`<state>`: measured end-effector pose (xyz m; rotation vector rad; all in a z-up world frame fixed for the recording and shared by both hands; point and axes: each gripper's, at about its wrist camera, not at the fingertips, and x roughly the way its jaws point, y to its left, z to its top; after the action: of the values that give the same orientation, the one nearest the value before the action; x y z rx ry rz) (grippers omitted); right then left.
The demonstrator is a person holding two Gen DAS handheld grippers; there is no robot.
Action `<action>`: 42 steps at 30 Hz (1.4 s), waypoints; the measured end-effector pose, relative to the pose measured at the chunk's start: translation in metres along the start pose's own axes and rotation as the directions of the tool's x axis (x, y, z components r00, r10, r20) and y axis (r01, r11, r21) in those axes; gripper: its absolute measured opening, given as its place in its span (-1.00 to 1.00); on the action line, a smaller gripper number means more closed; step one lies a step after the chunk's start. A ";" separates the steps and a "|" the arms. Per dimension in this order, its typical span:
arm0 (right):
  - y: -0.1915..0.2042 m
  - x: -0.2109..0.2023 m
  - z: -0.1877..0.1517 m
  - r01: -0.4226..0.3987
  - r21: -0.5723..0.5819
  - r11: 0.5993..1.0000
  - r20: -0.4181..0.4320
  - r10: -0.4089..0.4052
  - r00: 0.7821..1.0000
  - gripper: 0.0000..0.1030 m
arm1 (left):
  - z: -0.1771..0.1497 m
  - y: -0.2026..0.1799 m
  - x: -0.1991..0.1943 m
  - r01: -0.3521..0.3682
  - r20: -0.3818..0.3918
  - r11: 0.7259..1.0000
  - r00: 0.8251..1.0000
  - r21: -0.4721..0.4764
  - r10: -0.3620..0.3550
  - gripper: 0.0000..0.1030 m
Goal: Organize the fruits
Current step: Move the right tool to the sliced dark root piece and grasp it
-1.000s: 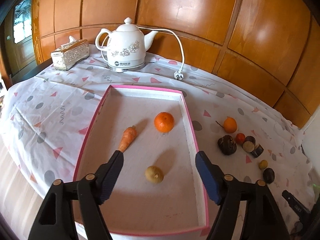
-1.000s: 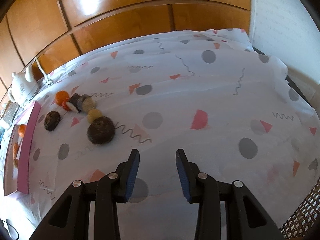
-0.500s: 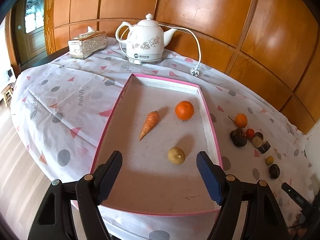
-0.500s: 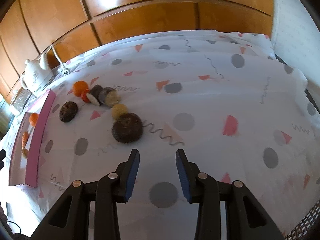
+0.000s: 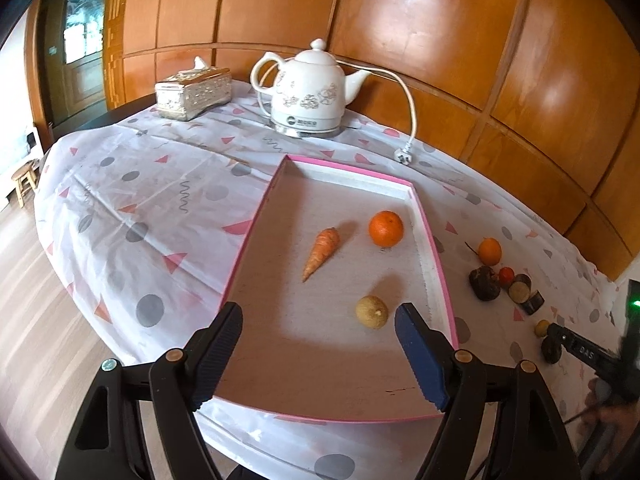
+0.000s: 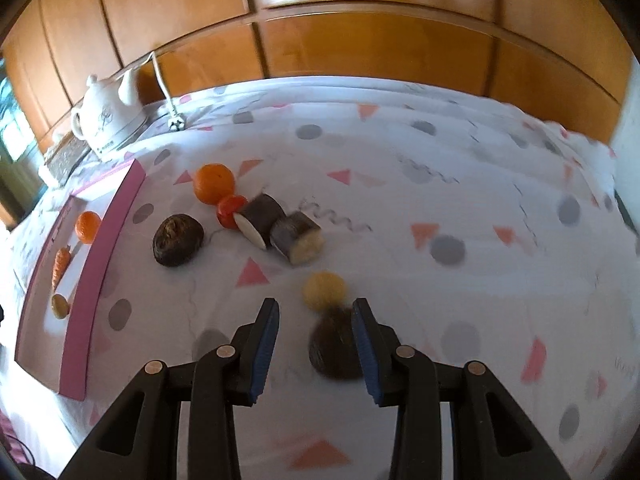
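Biggest change: the right gripper (image 6: 314, 344) has swung across the surface (image 6: 440, 168) from bare cloth to the loose fruit, and the dark round fruit (image 6: 334, 346) now sits low between its fingers, nearer the right one; fingers are narrow but parted, nothing held, contact can't be confirmed through the blur. That reads as lining up the next pick. The left gripper (image 5: 318, 354) has backed off from the pink tray (image 5: 250, 236), fingers wide and empty, hovering over the near end. Tray already holds an orange (image 5: 386, 228), carrot (image 5: 320, 254) and a pale round fruit (image 5: 372, 311), with plenty of bare floor for more. Room: the small yellow fruit (image 6: 324, 289) sits just beyond the dark one, so closing could nudge it. Remaining cluster — tangerine (image 6: 213, 183), red fruit (image 6: 230, 210), two cut dark pieces (image 6: 280, 228), brown fruit (image 6: 177, 240) — lies between target and tray wall, so carrying over rather than sliding looks safer. Surface edge is close on the near side; kettle (image 5: 310, 92) and tissue box (image 5: 193, 93) are well clear.
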<state>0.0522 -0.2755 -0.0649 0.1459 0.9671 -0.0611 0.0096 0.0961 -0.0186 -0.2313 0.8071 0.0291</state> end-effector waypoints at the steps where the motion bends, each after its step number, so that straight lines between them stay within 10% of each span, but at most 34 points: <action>1: 0.001 0.003 0.003 0.000 -0.012 1.000 -0.004 0.000 1.000 -0.26 | 0.000 0.002 0.000 -0.003 0.001 1.000 1.000 -0.008 0.003 0.53; 20: 0.030 0.055 0.040 0.025 -0.399 0.917 -0.092 -0.067 0.993 0.00 | -0.003 0.021 0.005 -0.045 -0.026 0.996 0.999 -0.073 0.043 0.55; 22: 0.032 0.059 0.040 0.028 -0.423 0.906 -0.102 -0.078 0.992 -0.33 | -0.003 0.021 0.005 -0.047 -0.027 0.996 0.999 -0.071 0.045 0.55; 42: 0.042 -0.031 0.035 -0.059 -0.299 0.953 0.070 0.084 0.994 -0.33 | -0.005 0.023 0.002 -0.044 -0.027 0.996 0.999 -0.081 0.042 0.60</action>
<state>0.0684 -0.2394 -0.0160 -0.0980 0.8775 0.1441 0.0049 0.1177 -0.0282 -0.2920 0.8368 0.1003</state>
